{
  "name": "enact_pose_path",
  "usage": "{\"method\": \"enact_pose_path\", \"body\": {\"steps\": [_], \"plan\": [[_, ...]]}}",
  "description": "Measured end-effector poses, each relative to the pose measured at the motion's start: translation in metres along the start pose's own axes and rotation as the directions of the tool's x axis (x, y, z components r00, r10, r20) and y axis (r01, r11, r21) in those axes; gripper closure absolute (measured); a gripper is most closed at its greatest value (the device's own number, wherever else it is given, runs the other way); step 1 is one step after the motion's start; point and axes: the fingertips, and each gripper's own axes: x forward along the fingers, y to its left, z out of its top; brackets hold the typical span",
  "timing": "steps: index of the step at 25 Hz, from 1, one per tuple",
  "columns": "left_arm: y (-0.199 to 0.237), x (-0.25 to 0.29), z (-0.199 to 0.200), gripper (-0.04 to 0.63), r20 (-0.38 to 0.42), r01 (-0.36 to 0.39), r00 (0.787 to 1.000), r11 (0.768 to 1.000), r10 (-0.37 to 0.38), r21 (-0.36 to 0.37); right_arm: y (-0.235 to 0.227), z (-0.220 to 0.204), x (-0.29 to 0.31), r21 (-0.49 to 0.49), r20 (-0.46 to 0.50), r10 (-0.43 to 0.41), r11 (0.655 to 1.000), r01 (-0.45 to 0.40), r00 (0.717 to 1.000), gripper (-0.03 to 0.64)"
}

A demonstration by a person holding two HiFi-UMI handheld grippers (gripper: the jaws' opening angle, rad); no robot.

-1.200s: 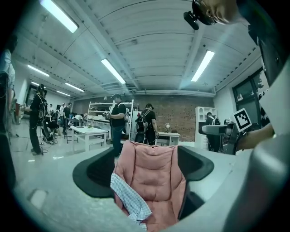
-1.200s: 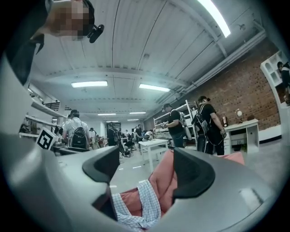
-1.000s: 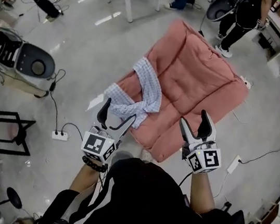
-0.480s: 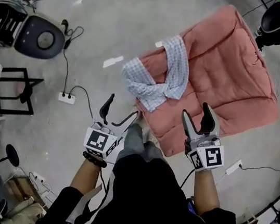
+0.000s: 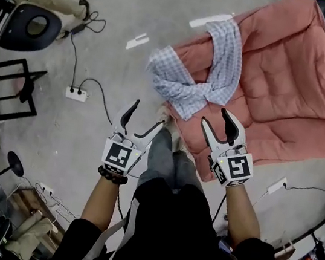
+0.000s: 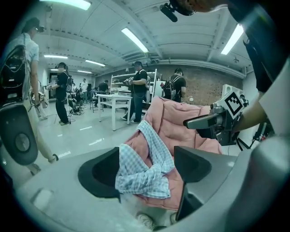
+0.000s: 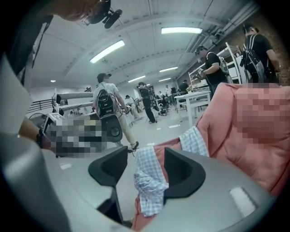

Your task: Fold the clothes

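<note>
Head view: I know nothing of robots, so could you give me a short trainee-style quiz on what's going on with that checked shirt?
1. What does the checked shirt lie on? A) the pink quilt B) a white table C) a black chair
2. True or false: the shirt is already folded into a neat rectangle.
3. Does the left gripper or the right gripper hold the shirt?

Key:
1. A.
2. False: it lies crumpled.
3. Neither: both grippers' jaws are closing with nothing between them, short of the shirt.
</note>
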Motion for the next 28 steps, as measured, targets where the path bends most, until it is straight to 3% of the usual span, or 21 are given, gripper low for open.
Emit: {"method": "enact_pose_path", "body": {"steps": [5,10,16,25,28], "plan": [[0.01,0.026,-0.054,0.244,-0.044,-0.004,0.999,0.999,0.005,0.038,0.005,-0.055,0.021,-0.016,-0.09,0.03,0.999,-0.032,0.995,0.373],[0.028,0.063,-0.113,0.295,-0.128,0.031,0.992,0.989,-0.012,0.145,0.001,-0.092,0.035,0.009,-0.141,0.018,1.0,-0.017,0.99,0.379],[0.03,0.106,-0.173,0.334,-0.232,0.138,0.97,0.947,-0.071,0.29,0.001,-0.124,0.042,0.05,-0.174,0.011,0.999,-0.002,0.985,0.385],[0.036,0.146,-0.237,0.356,-0.343,0.221,0.935,0.9,-0.088,0.374,-0.005,-0.169,0.045,0.133,-0.209,-0.01,0.99,0.039,0.978,0.385],[0.044,0.153,-0.254,0.356,-0.379,0.253,0.922,0.87,-0.083,0.423,-0.006,-0.182,0.048,0.15,-0.225,-0.018,0.987,0.053,0.974,0.385]]}}
